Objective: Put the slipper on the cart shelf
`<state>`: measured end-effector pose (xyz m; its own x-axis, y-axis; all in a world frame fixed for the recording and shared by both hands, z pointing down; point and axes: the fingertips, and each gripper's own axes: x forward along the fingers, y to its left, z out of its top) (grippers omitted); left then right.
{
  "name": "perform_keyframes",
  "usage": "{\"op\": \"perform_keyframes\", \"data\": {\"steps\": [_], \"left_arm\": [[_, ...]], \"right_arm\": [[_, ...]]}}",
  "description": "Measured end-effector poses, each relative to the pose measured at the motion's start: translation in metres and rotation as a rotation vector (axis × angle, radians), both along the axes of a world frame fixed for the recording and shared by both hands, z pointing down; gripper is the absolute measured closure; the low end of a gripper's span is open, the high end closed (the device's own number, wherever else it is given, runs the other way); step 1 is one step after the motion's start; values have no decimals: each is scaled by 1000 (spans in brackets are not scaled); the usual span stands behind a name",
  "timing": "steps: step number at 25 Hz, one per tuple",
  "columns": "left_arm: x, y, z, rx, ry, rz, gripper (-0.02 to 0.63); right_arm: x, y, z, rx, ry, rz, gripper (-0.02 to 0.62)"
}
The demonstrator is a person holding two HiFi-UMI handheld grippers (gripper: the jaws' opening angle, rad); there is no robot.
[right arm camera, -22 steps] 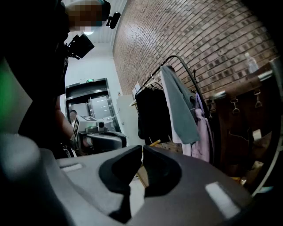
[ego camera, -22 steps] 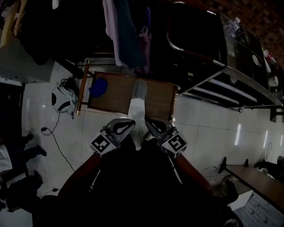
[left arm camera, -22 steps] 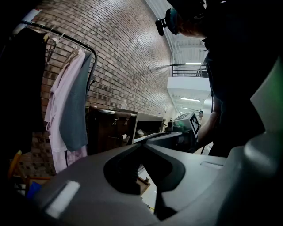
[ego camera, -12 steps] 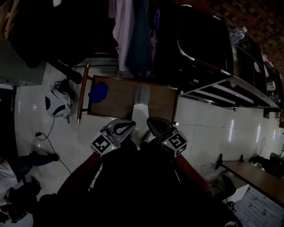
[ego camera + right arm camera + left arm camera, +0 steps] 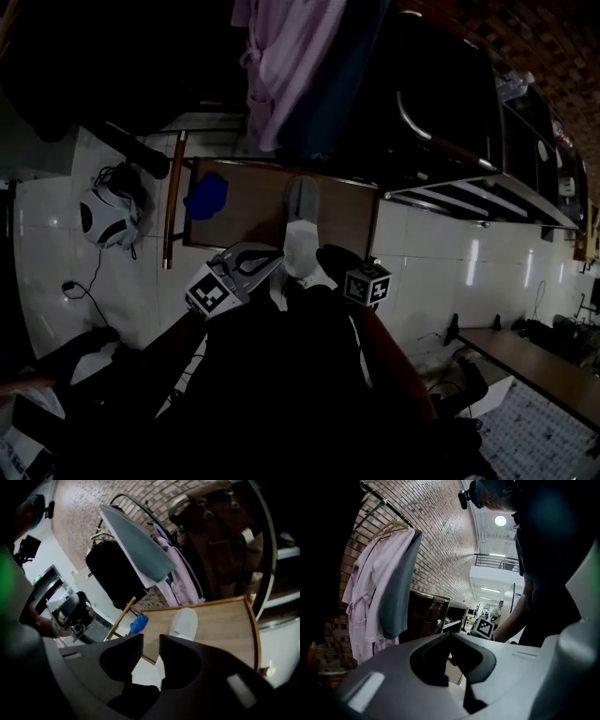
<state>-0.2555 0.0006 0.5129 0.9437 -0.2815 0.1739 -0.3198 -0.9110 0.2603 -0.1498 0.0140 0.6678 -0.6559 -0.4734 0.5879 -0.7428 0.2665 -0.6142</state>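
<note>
One slipper: lying on cart shelf.
Left gripper: jaws pressed together, empty.
Right gripper: jaws narrowly apart, empty.

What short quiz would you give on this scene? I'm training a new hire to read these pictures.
1. True or false: the slipper lies on the floor beside the shelf.
2. In the head view, what colour is the cloth on the shelf to the left of the slipper? A red, B blue, C yellow.
3. Are the jaws of the right gripper apart or together?

Key:
1. False: it lies on the wooden shelf.
2. B.
3. Apart, with a narrow gap between them.
</note>
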Motion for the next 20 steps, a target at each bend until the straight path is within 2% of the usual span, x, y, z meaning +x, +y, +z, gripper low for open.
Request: {"op": "perform_keyframes", "data": {"steps": [3,7,10,15,20], "left_arm": [[-4,4,5,-23,-14,-10,603],[-7,2,13,-47,-31,-32,604],[-5,4,15,-47,-41,-44,604],[-3,6,18,-58,-72,-41,603],[1,2,23,-87,-73,-77,603]], "right_arm": [[8,6,47,-127,2,6,432],[14,5,98,-248,30,-13,411],[18,10,130,-333,72,-42,365],[12,20,155,-462,-15,-51,360],[14,25,172,-513,-52,-37,360]]}}
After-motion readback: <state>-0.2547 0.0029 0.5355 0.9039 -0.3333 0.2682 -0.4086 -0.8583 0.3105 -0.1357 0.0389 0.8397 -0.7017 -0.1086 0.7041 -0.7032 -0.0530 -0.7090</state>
